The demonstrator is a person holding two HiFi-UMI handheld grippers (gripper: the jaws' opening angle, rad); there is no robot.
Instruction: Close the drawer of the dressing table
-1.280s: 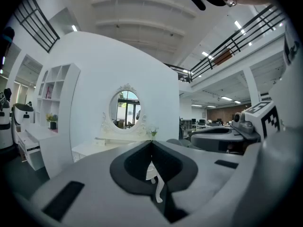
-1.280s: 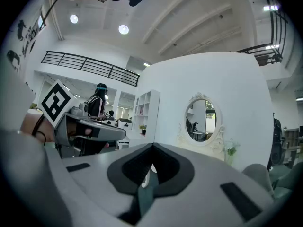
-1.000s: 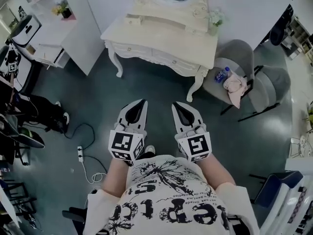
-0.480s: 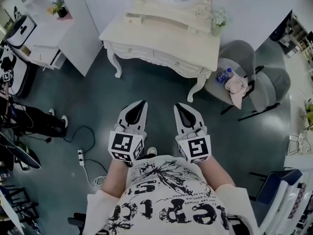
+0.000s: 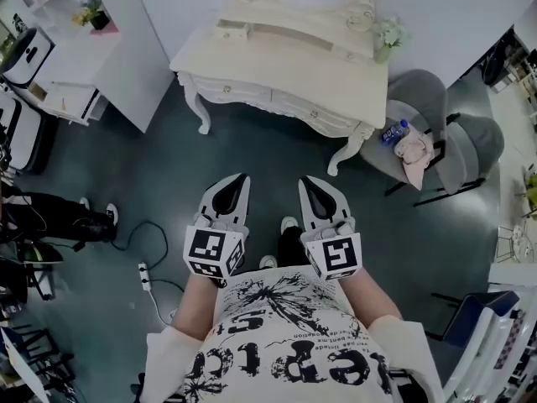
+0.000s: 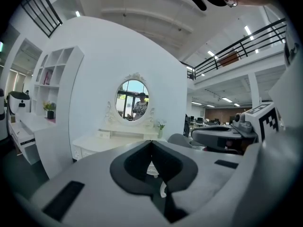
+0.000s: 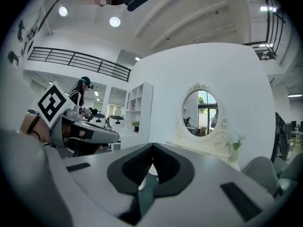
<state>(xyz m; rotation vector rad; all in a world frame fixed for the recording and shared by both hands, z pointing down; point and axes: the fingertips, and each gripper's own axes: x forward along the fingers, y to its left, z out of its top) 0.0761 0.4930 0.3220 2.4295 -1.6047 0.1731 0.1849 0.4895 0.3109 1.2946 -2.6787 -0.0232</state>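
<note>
Two pairs of white plastic tongs with dark grey pads point forward from our hands, side by side. The left tongs (image 5: 241, 177) and the right tongs (image 5: 304, 180) are each pressed together, pinching nothing, as each gripper view confirms.

The cream-white carved wooden bench (image 5: 285, 61) with its oval mirror stands against the white wall straight ahead of us. It is well apart from both tongs, with a stretch of dark grey-green floor (image 5: 252, 154) between. Its long axis runs across our line of sight and slants a little, so that in the head view its right end sits lower in the picture and closer to us. The row of pale drawer fronts with small knobs (image 5: 277, 103) faces us under the top. From this far off we cannot tell which drawer stands out of its slot.

We judge that the task has not yet reached contact. A drawer here would close by a push away from us, square to the long front. Both tongs are about equally placed, the right tongs perhaps slightly nearer the right-hand drawer. The padded grey chair (image 5: 419, 99) beside that end, carrying a bottle and a pink cloth, could crowd an approach on that side.
</note>
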